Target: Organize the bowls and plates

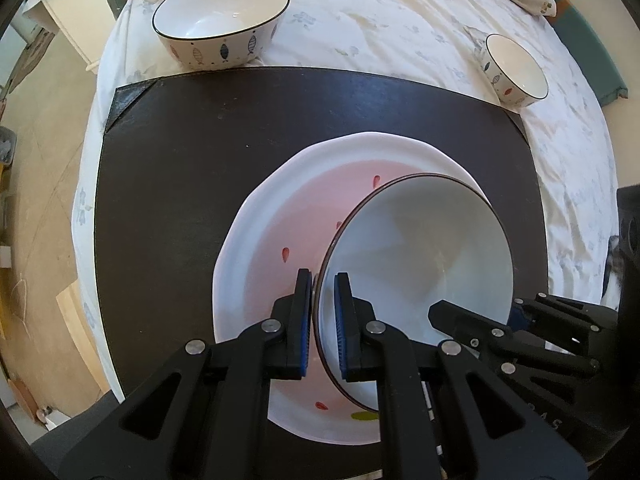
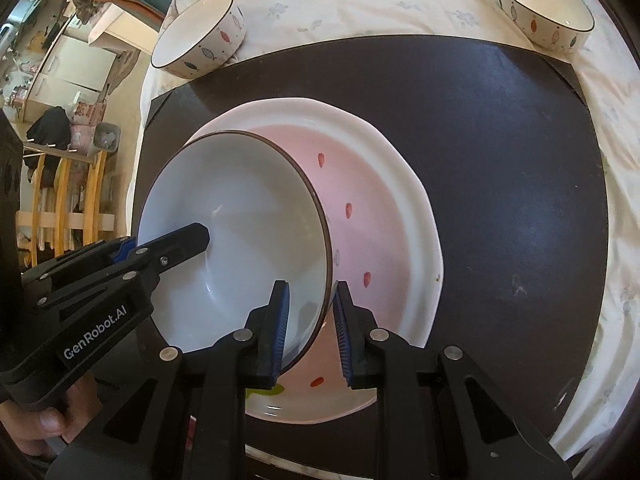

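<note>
Left gripper (image 1: 323, 322): fingers (image 1: 304, 320) are set astride the left rim of the white bowl (image 1: 420, 264), one pad outside, one inside; full pinch cannot be told.
Right gripper (image 2: 308, 330): fingers (image 2: 280, 328) straddle the opposite rim, a gap seen at the outer pad.
Bowl: tilted, held between both grippers, over the pink-centred plate (image 2: 384, 208).
Plate: laid on the dark mat (image 1: 180, 184), on the bed.
Deciding relation: bowl sits off-centre toward the plate's left; equal reach from both sides.
Other bowls: large fish bowl (image 1: 220, 20) and small fish bowl (image 1: 516, 70) lie beyond the mat.
</note>
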Motion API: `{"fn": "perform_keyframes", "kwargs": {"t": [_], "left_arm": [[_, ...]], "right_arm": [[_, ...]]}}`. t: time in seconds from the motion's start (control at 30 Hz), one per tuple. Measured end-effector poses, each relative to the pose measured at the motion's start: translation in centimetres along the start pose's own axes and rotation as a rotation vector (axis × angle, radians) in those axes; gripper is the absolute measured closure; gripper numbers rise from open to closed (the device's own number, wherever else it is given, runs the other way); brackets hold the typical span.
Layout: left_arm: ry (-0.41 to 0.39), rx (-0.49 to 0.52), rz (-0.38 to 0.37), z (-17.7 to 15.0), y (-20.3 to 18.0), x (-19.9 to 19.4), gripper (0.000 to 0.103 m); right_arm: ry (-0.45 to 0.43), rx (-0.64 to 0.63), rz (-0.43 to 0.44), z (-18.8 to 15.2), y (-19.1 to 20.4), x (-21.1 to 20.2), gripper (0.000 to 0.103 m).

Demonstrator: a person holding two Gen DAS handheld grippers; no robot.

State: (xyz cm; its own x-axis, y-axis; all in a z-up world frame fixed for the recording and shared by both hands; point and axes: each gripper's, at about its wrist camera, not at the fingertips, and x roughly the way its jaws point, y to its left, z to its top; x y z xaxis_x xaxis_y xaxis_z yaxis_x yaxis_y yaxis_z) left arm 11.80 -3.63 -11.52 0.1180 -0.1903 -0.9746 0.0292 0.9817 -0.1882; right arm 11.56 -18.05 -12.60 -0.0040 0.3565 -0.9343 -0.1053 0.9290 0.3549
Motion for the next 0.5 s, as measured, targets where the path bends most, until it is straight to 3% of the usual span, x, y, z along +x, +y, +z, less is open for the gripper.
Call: {"fn": "perform_keyframes", "kwargs": {"t": [0.5], "left_arm": [[0.0, -0.015, 0.007, -0.2, 0.3, -0.11, 0.094]], "right_arm": [[0.004, -0.01, 0.014, 0.29, 0.34, 0.33, 0.076]]}}
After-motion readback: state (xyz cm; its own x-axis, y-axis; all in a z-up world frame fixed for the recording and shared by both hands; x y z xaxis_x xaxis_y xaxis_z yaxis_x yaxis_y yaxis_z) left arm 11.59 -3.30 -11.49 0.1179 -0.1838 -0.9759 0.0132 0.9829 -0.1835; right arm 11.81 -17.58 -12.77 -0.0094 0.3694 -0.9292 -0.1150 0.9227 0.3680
